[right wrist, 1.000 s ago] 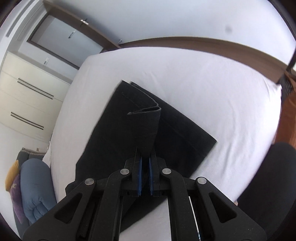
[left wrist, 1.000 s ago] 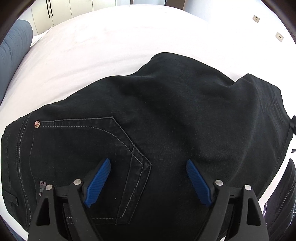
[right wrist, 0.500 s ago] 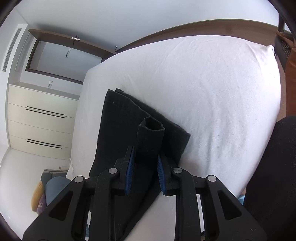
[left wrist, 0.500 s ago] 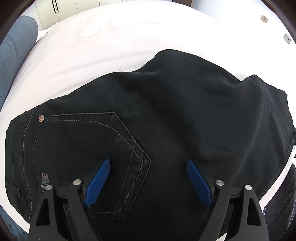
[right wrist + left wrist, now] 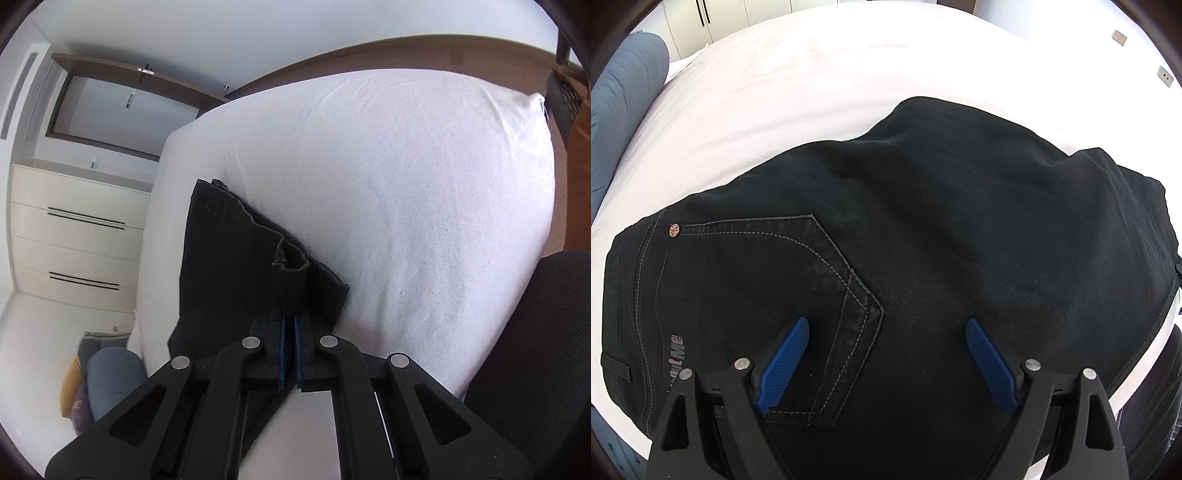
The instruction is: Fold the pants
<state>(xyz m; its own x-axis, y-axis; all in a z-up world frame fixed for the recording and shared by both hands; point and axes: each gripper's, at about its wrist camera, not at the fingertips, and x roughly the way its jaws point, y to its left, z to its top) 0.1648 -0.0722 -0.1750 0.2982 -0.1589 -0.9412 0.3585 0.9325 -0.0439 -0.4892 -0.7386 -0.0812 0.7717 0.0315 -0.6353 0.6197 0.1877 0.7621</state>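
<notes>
Black denim pants lie flat on the white bed, back pocket facing up. My left gripper hovers just over the seat beside the pocket. Its jaws are opening wide, and the blue pads grip nothing. In the right wrist view the pants run away from me, with a raised fold of leg hem in front. My right gripper is closing, its pads pinching that fold of fabric.
The white sheet spreads wide to the right of the pants. A blue-grey cushion lies at the bed's left edge. White drawers stand beyond the bed. A wooden headboard lines its far side. Dark clothing fills the lower right.
The right gripper's jaws parted around the leg fold half a second ago and have come together on it again, lower over the bed. The left gripper has barely shifted.
</notes>
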